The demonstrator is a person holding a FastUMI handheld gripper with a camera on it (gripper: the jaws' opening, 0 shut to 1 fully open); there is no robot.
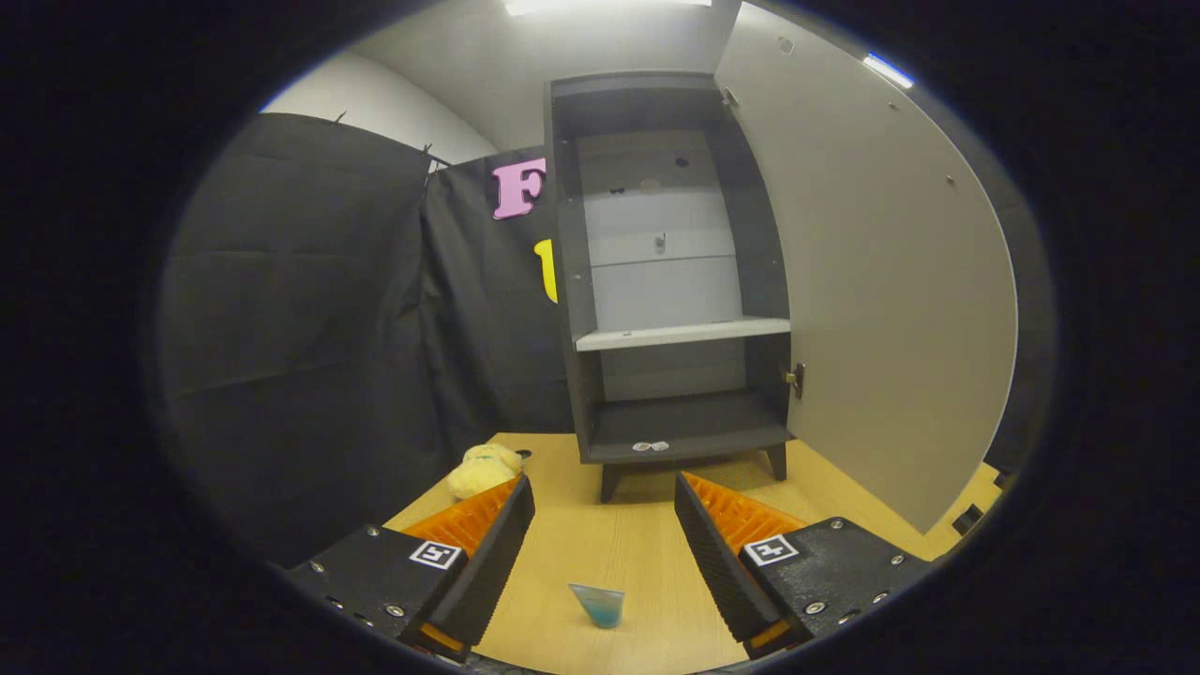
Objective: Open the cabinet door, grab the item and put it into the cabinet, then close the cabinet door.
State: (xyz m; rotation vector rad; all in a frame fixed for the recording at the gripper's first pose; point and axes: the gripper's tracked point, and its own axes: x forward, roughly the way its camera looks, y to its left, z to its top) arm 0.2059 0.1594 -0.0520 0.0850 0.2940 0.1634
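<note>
Jaws spread wide, grasping nothing: gripper (605, 525) poised above a pale wooden table (637, 553). Between the fingers, a small blue cup (597, 605), likely the item to stow. Beyond them, a dark cabinet (670, 281) with its flat pale door (872, 281) swung open, white shelf (682, 333) bare. Beside the left finger, a soft yellow toy (481, 470).

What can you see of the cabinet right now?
The cabinet is a tall, dark, narrow unit on short legs, standing upright on the wooden table against the booth's black wall, beyond the open fingers. Its door, pale on the inside, is swung wide open on the right, with a hinge fitting at its edge. Inside are a pale back panel and one light shelf; the lower compartment holds only a small white mark at its front lip. Nothing else touches it.
</note>
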